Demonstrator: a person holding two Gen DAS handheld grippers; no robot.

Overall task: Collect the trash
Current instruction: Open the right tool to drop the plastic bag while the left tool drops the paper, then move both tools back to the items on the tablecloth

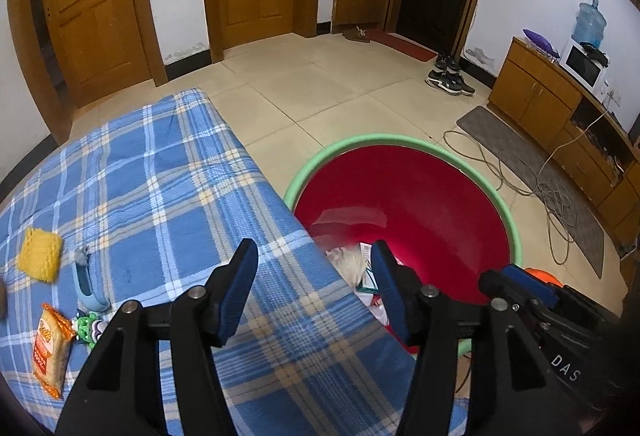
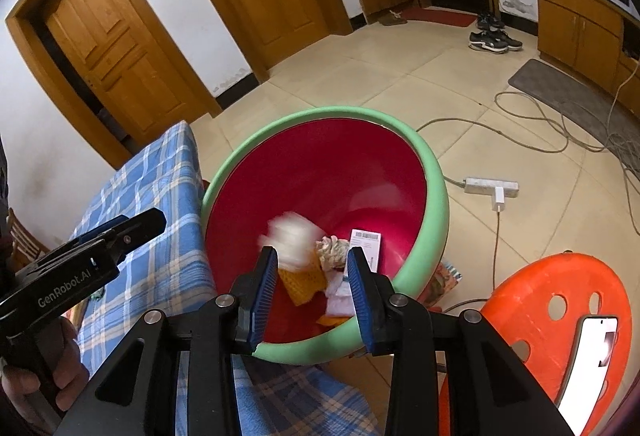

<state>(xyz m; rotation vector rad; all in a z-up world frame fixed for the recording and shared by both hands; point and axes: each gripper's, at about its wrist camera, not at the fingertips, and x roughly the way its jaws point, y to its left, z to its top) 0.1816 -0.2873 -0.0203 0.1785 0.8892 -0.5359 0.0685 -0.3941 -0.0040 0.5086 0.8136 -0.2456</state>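
Basin [image 2: 434,172]: approx 5 scraps; both grippers empty.

both wrist views close above the shared red basin [image 1: 420,196], doorward

A red basin with a green rim [image 2: 434,172] stands on the floor just right of the table, holding a blurred white wad [image 2: 290,240], a yellow knit piece [image 2: 302,282], crumpled paper [image 2: 332,252] and a labelled slip [image 2: 366,242]. A snack packet [image 1: 50,348] and yellow sponge [image 1: 40,254] lie on the table's left.
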